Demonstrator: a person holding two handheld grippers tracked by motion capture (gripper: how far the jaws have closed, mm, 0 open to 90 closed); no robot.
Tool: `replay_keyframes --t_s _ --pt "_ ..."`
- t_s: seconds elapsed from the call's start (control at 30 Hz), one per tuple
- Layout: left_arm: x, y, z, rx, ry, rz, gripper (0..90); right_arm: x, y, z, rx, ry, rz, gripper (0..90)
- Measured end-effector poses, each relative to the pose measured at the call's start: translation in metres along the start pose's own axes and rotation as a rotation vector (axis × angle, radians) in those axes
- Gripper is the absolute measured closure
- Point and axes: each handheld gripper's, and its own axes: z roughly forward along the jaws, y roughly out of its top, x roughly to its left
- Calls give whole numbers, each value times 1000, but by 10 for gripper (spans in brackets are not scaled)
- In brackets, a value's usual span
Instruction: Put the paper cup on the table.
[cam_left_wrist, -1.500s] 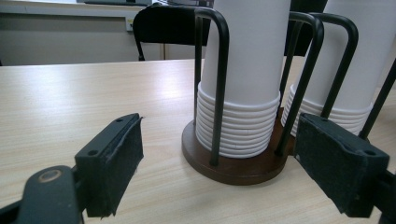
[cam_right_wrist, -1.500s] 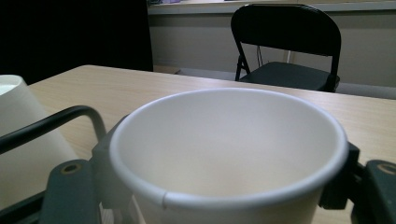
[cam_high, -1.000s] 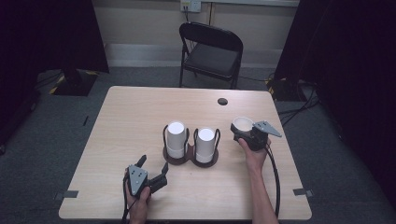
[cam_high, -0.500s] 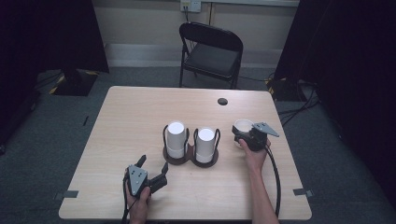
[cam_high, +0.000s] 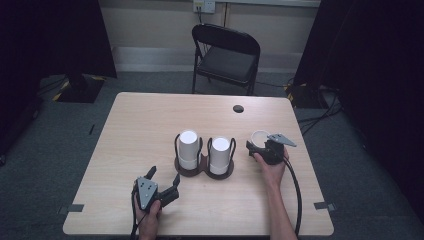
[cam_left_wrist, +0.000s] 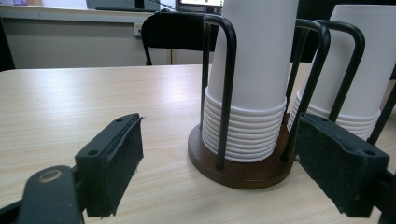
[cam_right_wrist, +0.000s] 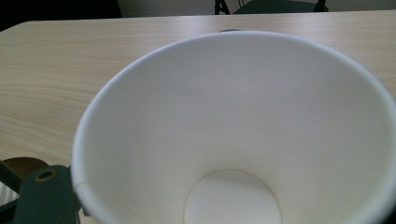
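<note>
Right gripper (cam_high: 260, 146) jaws have just been opening around the upright paper cup (cam_high: 260, 137); our left gripper (cam_high: 162, 182) rests spread.

place: lab | black curtains (cam_high: 50, 35), folding chair (cam_high: 226, 55), floor cables (cam_high: 320, 112)

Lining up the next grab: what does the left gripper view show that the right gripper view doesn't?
Left gripper view: a stack of upturned cups and a second stack, standing in a wire holder on a wooden base. Right gripper view: the empty inside of one upright cup, close up. Both: the wooden table and a chair behind it.
</note>
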Motion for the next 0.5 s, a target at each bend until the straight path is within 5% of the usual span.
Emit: replay_keyframes --t_s 0.27,0.5 --pt "0 0 0 -1 2 -4 157 2 0 -5 35 -22 -9 151" --pt "0 0 0 3 5 3 157 1 -8 -16 13 -11 20 156"
